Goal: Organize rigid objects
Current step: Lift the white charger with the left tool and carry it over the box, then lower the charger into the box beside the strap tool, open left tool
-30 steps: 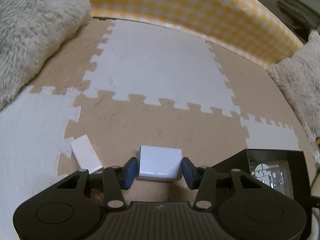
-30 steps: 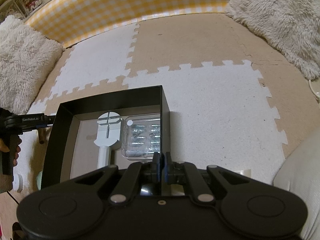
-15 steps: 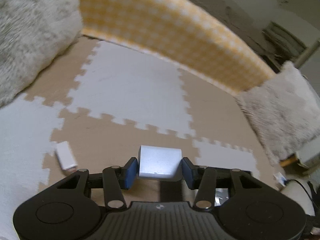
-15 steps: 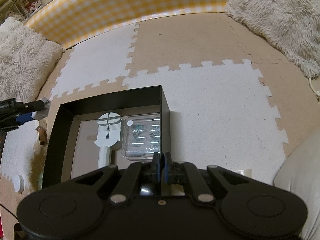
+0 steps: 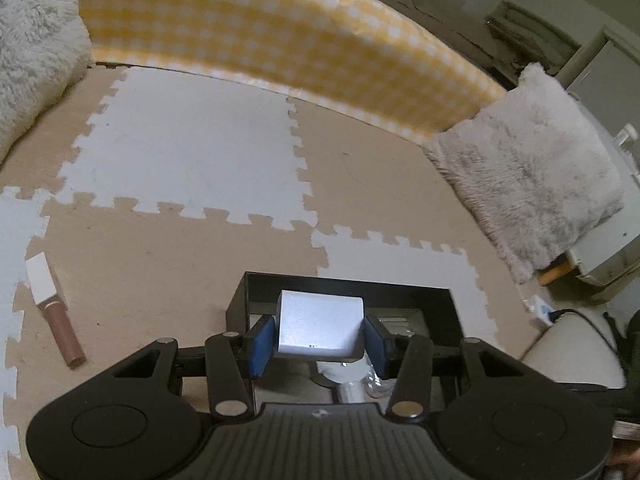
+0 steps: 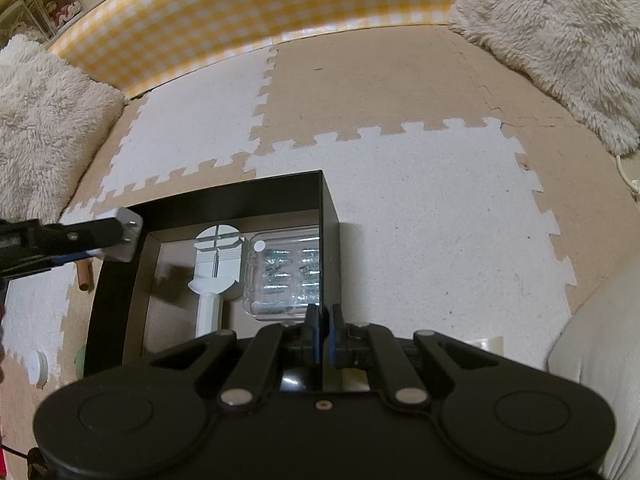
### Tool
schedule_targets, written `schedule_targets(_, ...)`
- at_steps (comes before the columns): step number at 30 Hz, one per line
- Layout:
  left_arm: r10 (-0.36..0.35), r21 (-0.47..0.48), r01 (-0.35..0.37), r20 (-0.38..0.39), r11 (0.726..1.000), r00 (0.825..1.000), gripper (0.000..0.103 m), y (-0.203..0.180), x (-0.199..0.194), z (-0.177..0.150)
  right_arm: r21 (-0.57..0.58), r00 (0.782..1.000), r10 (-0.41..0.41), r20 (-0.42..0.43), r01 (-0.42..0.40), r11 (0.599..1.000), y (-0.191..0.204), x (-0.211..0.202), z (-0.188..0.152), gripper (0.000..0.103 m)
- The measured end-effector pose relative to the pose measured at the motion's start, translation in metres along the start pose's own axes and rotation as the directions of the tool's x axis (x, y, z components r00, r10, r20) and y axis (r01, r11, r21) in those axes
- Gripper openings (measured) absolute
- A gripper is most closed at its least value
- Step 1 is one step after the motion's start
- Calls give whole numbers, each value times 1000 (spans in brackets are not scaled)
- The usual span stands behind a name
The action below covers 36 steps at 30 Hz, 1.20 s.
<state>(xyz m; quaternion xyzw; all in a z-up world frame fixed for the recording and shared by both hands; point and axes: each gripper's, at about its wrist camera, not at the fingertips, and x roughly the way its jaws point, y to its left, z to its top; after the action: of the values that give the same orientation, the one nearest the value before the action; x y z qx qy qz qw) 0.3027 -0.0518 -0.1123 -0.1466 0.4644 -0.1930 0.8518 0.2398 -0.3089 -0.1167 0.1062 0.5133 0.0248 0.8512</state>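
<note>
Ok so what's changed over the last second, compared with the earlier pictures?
The left hand-held gripper, clamped on the white box throughout, has lifted it off the foam mat and carried it to the black tray, where it now hangs at the tray's left wall. The right hand-held gripper stayed shut on the tray's near edge. The white tool and clear case inside haven't moved.

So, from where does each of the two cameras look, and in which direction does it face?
Left wrist: sits on the left gripper, faces forward and down over the open black box and foam puzzle-mat floor; its blue pads clamp a white rectangular block.
Right wrist: sits on the shut right gripper, looks down at the box's near edge; the left gripper enters from the left.
Shared: box, block, yellow checked cloth, brown cosmetic tube.
</note>
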Motion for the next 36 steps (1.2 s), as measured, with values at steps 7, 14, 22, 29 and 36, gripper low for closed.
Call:
schedule_targets(7,27,7,-27,46,1000,999,56,2,6,-1,-2,1000,-1,1,1,1000,-1,0,0,5)
schedule_targets(14,23,16,-23,17,1000,1000,62,-3,2,-3,-1,1000,0,1,0,1000,-1,0,0,5)
schedule_targets(22,28,52,-27,-22,998,999,72,-14,-3,-8,-1,1000,0,1,0,1000,-1,0,0,5)
schedule_targets(29,26,81,-23,-34,996,999,86,-24,-12,-13,0,1000,0,1,0,1000,-1,0,0,5)
schedule_targets(36,29,111,-24,-42,994,999,95,-33,-20,-17,-1,1000,0,1,0,1000,-1,0,0,5)
